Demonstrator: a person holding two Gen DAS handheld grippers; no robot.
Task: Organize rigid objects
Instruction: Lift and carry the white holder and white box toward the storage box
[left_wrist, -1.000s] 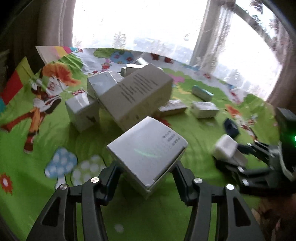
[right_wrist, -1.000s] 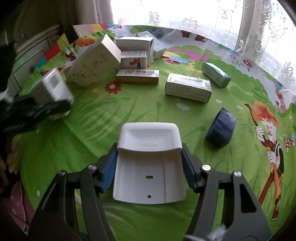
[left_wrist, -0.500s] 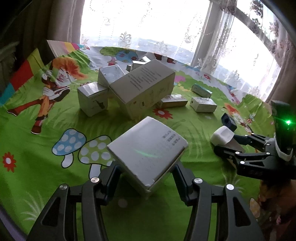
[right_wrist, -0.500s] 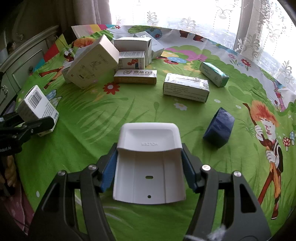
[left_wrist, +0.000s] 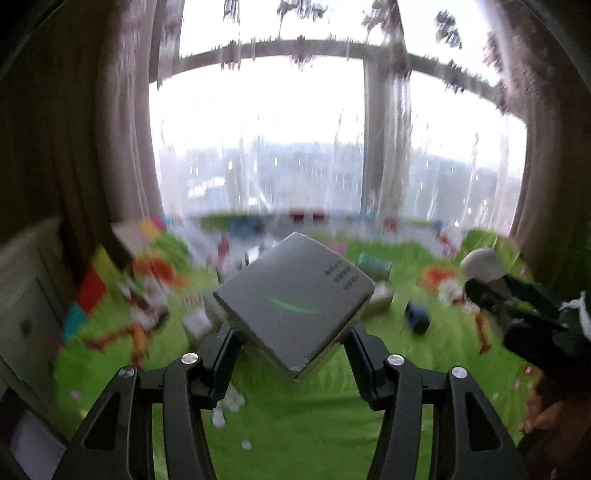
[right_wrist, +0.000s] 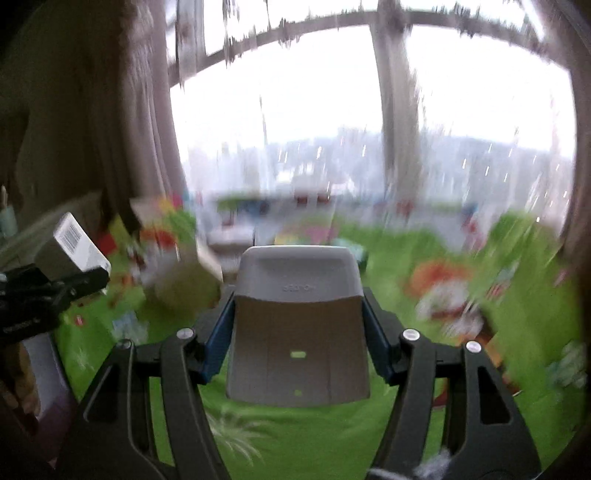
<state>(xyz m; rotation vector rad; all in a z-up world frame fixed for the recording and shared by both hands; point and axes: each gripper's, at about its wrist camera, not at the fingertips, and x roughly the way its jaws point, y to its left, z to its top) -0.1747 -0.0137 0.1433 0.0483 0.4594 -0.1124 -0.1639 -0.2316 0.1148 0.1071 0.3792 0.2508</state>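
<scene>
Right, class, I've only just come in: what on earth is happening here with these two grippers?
A person is holding a gripper in each hand above a green cartoon-print tablecloth. The left gripper is shut on a grey-white cardboard box, turned corner-down. The right gripper is shut on a white moulded plastic holder. Both views tilt up towards the window and are blurred, so the other boxes on the cloth are hard to make out.

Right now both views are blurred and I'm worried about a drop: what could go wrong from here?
The grey box sits cornerwise in the left hand-held gripper, so it may twist or slip as it swings. The white plastic holder, in the right hand-held gripper, is smooth and may slide out. Both hang above the green cloth, so either may drop onto it.
</scene>
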